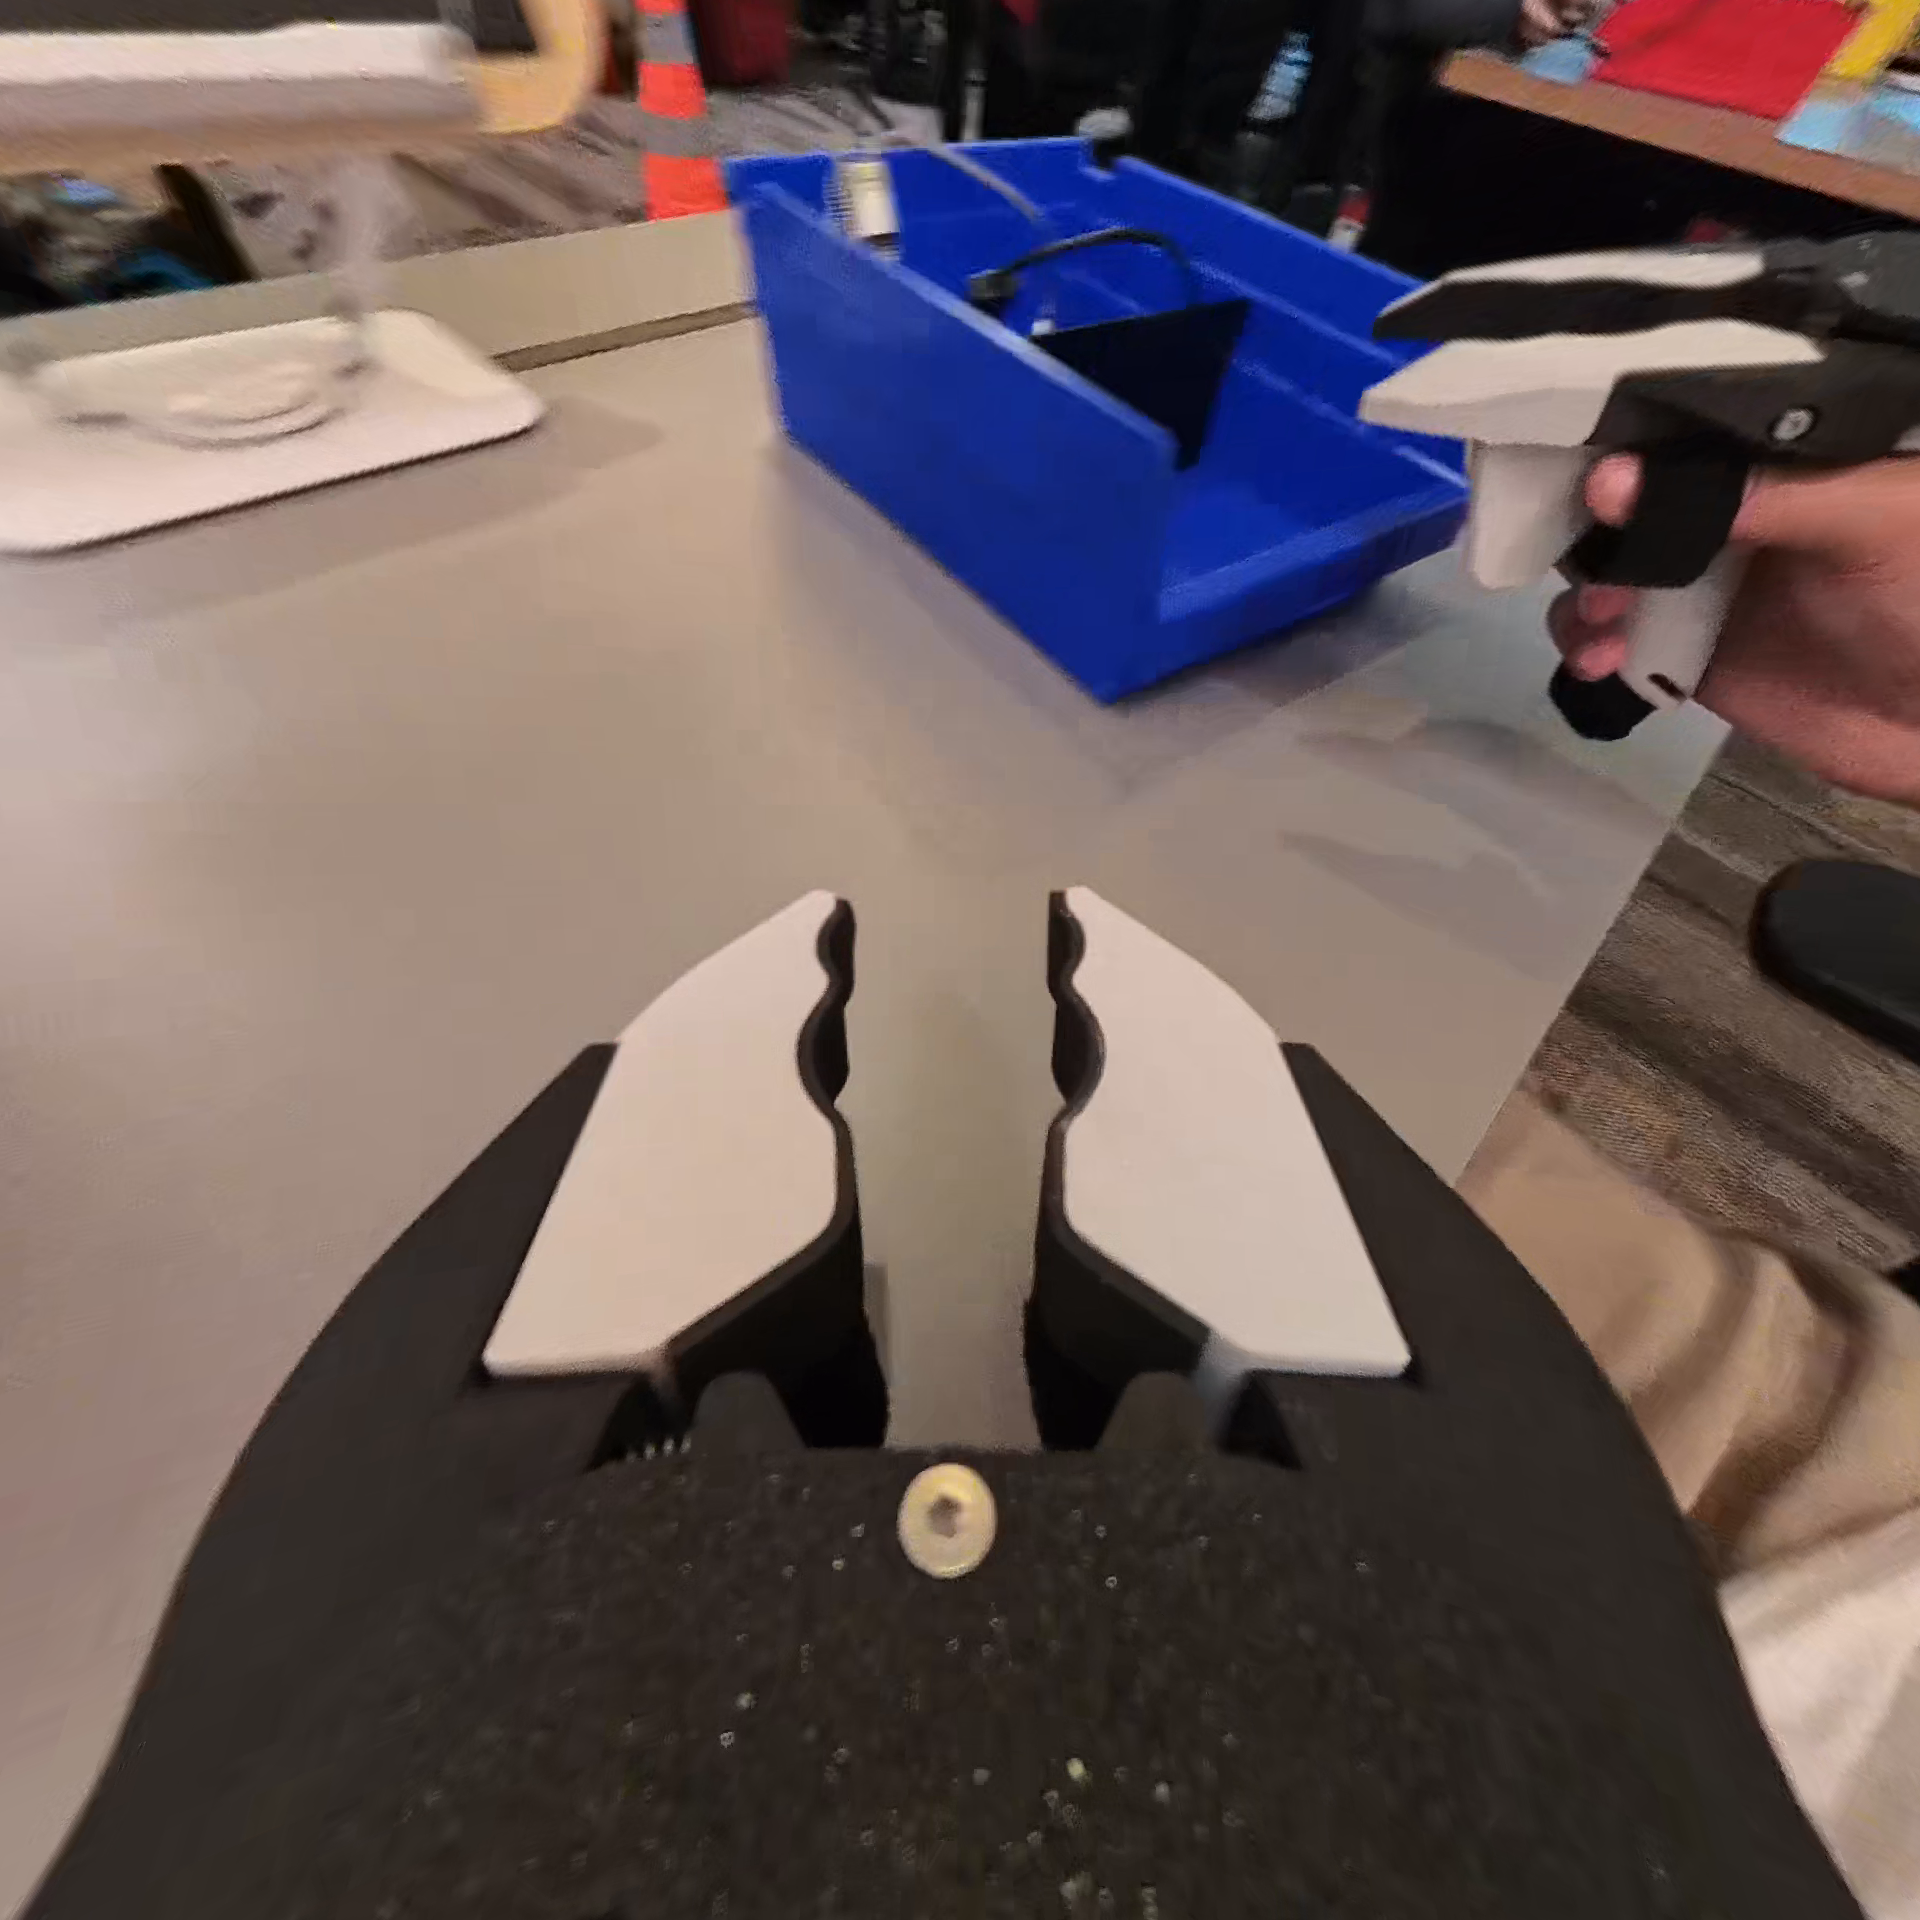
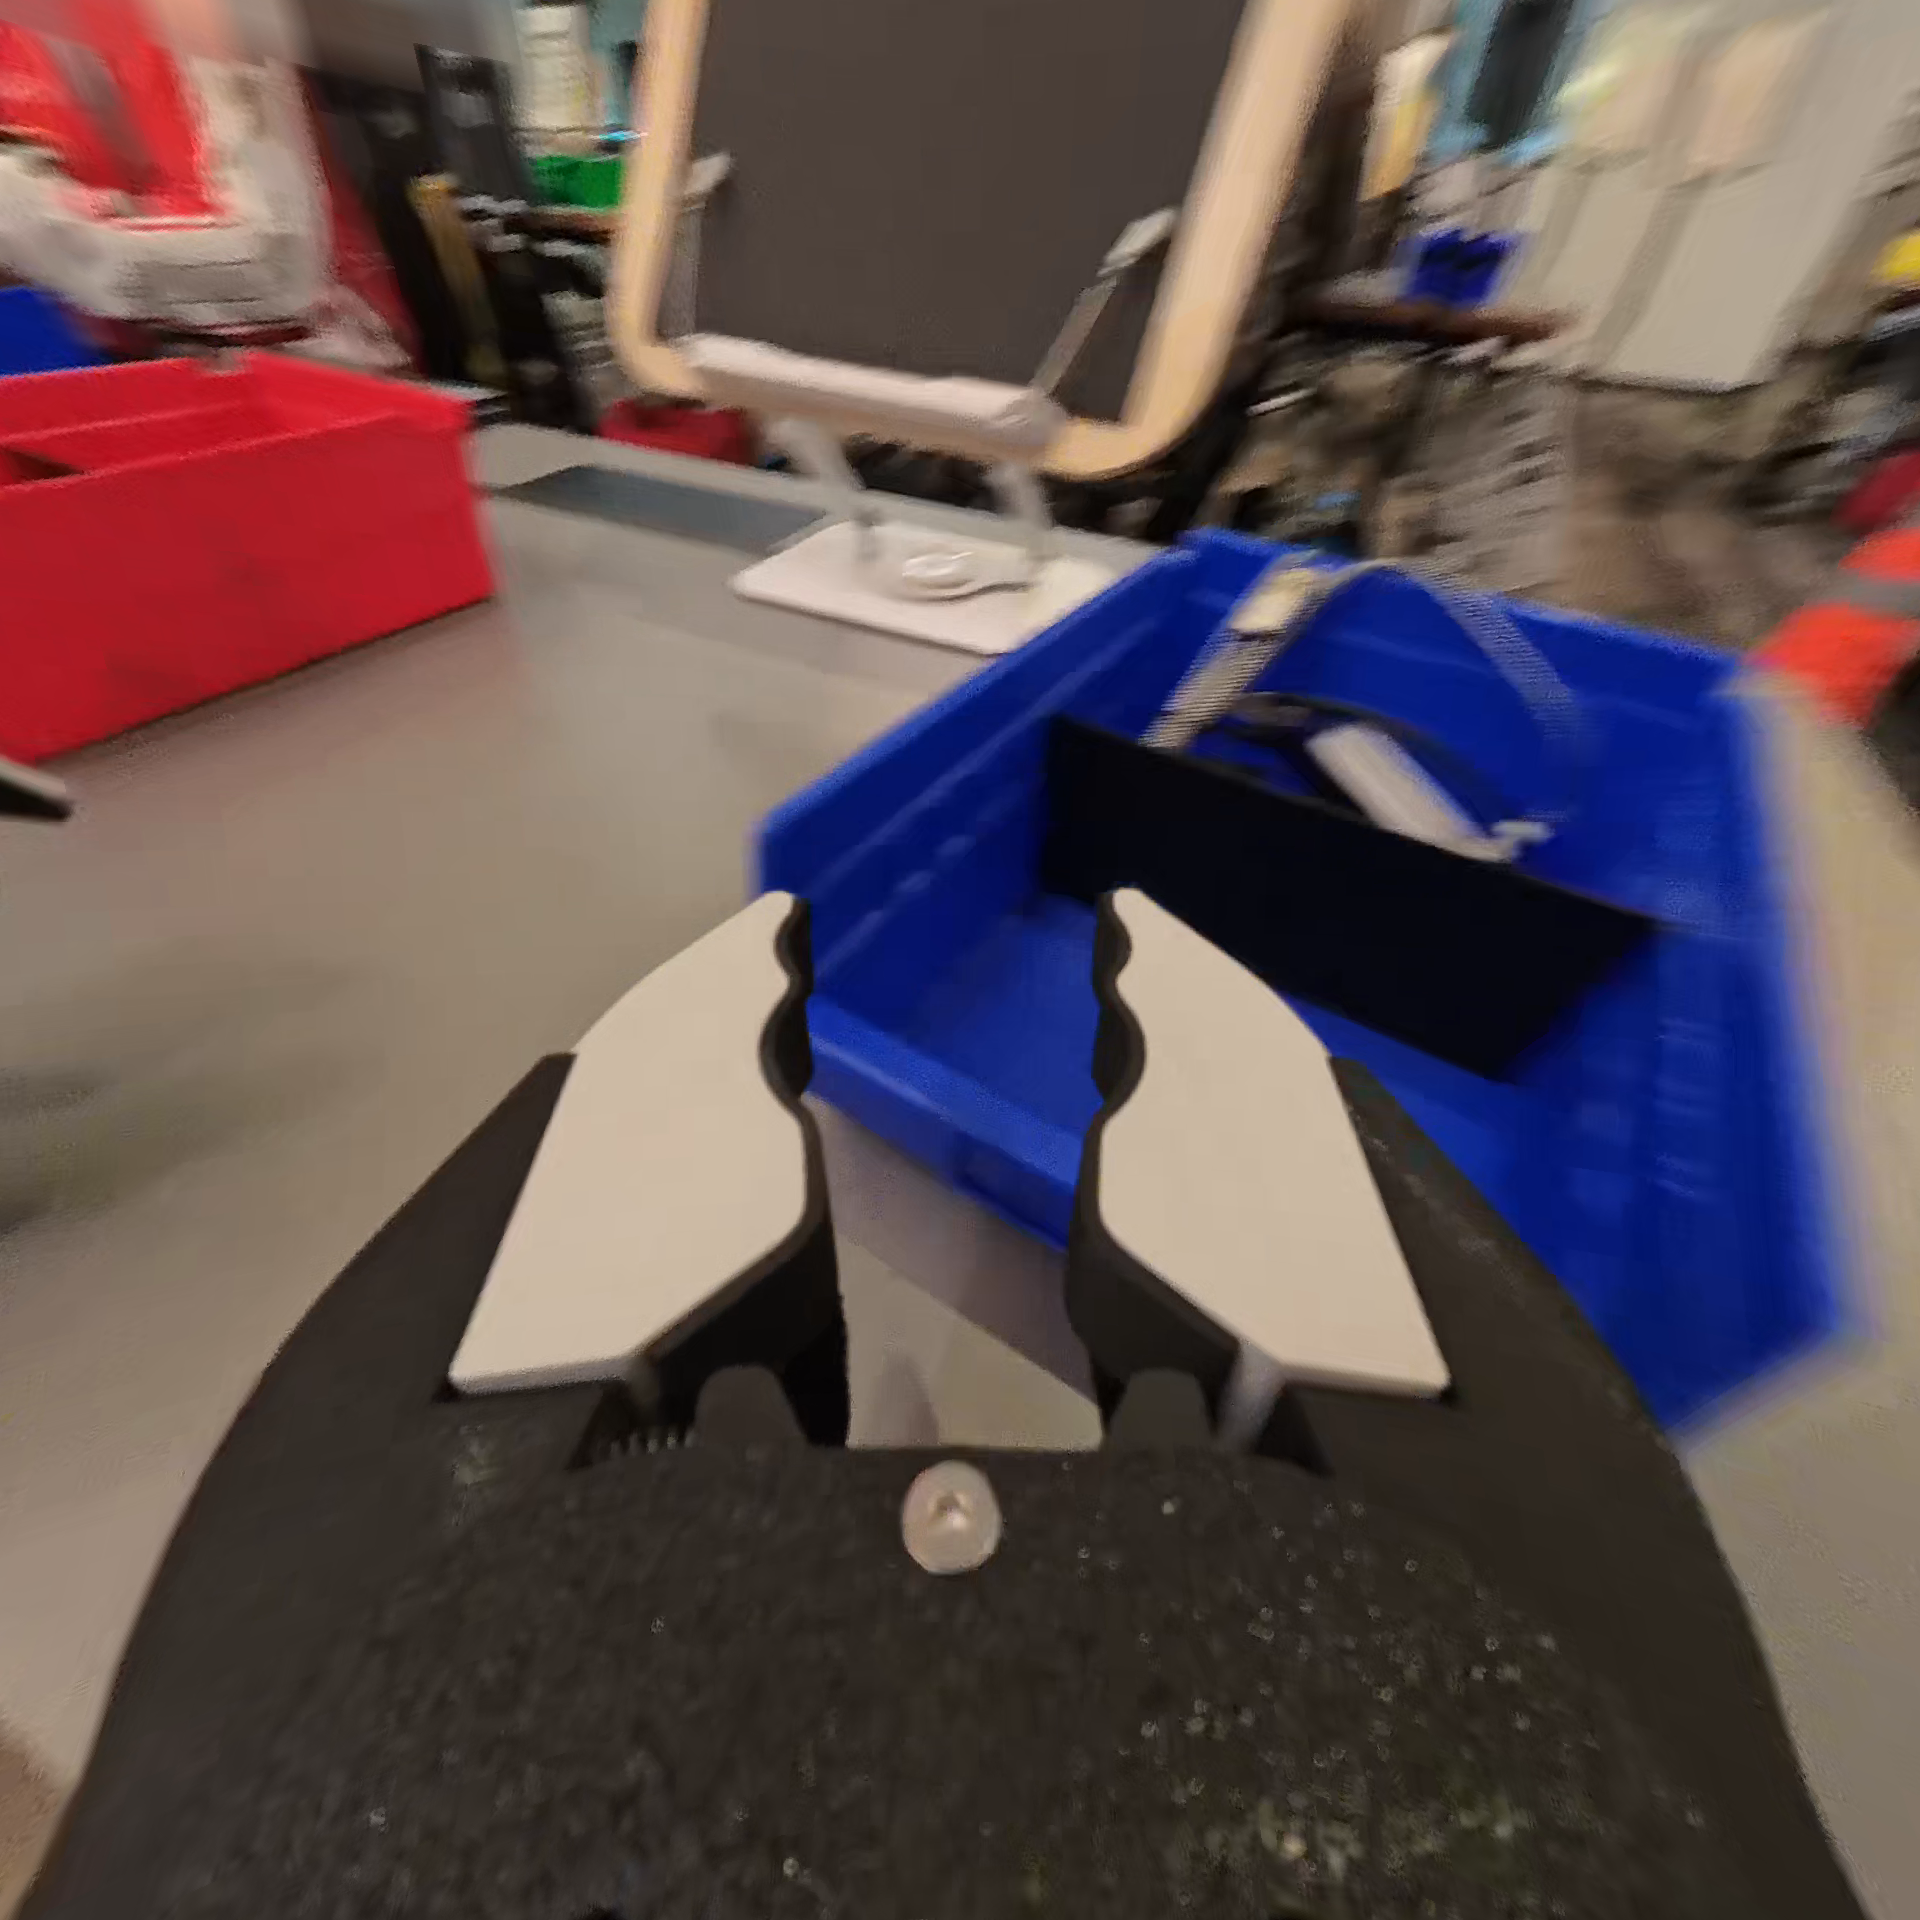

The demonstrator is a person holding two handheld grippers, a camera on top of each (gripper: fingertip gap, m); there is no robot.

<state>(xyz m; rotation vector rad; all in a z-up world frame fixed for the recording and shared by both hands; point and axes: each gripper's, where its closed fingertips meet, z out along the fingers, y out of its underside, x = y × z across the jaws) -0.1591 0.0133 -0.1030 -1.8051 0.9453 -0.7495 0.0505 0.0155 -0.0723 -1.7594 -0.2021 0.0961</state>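
Both tools empty, hovering by the blue bin.

Left tool (image 1: 951,914), jaws apart, holds nothing above bare counter (image 1: 416,831). Right tool (image 2: 951,914), jaws apart and empty, sits just over the near lip of the blue bin (image 2: 935,1081); cables lie behind its black divider (image 2: 1330,894).

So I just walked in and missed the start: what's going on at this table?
A person holds two black-and-white handheld grippers over a grey table. The left gripper is open and empty above bare tabletop. The right gripper, also open and empty, hovers at the near end of a blue plastic bin with a black divider and cables behind it.
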